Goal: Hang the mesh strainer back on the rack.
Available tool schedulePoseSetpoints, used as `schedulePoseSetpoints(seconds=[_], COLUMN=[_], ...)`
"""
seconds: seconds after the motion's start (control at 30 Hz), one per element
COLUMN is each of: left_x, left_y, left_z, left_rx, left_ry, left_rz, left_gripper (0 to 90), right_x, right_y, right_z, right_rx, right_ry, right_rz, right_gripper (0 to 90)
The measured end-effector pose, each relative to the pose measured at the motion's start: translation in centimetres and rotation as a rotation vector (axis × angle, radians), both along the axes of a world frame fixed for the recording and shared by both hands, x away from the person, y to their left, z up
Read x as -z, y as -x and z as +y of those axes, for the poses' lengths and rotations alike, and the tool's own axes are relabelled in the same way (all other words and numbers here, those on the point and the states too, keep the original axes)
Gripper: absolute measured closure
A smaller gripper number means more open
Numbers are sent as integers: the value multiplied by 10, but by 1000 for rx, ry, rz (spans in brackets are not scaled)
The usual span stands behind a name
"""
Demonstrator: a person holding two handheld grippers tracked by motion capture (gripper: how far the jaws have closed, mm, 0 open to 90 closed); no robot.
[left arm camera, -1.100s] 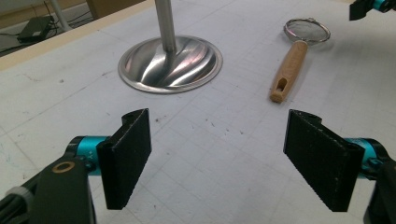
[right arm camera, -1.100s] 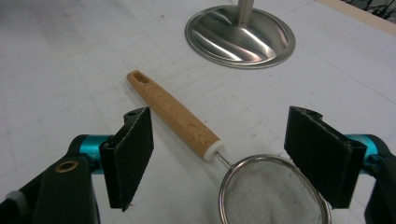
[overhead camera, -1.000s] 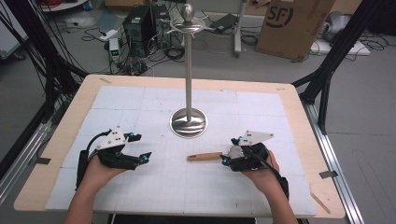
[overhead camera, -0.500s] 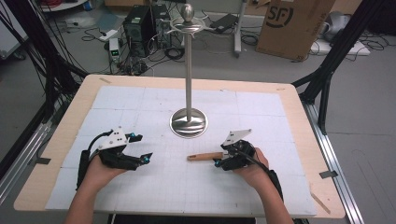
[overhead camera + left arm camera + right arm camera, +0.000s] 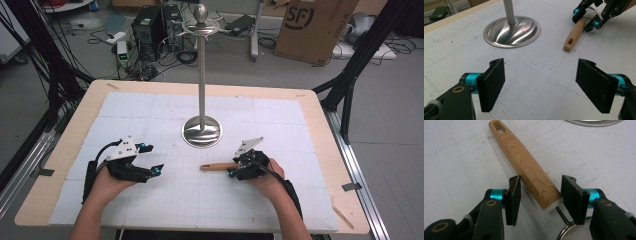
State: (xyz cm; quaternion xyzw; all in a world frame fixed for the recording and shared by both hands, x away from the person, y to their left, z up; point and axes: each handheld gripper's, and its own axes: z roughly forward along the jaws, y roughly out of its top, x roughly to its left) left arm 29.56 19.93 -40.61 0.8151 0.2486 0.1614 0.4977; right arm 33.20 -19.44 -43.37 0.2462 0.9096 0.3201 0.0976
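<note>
The right gripper (image 5: 540,200) straddles the wooden handle (image 5: 524,162) of a mesh strainer (image 5: 576,232) lying flat on the table mat (image 5: 150,115), jaws near but not closed. The left gripper (image 5: 540,85) is wide open and empty. Judged: grasp pending; hanging on the metal stand (image 5: 201,75) remains.

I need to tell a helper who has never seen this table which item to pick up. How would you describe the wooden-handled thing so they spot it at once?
Start at the tall silver metal stand with the round shiny base in the middle of the white gridded mat. In front of it, towards the person's right gripper, lies a tapered light wooden handle with a slot at its end. It is the only wooden item there, joined by wire to a metal mesh sieve.
</note>
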Motion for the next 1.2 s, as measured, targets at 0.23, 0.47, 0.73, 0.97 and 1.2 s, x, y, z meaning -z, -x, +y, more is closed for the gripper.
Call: schedulePoseSetpoints(seconds=[0.23, 0.47, 0.73, 0.97, 1.2], left_x=[1, 1, 2, 3, 3], left_y=[0, 0, 0, 0, -1], left_z=[-1, -2, -2, -3, -4], left_rx=[-2, -1, 1, 1, 6], left_ry=[0, 1, 0, -6, -12], left_rz=[5, 9, 9, 13, 15], left_gripper=[244, 245, 246, 245, 246], right_x=[-2, -5, -6, -5, -6], right_y=[0, 0, 0, 0, -3], right_z=[-3, -7, -10, -9, -4], right_rx=[32, 69, 77, 80, 63], right_ry=[-3, -11, -9, 0, 22], right_rz=[13, 24, 33, 21, 28], right_gripper=[573, 634, 631, 580, 598])
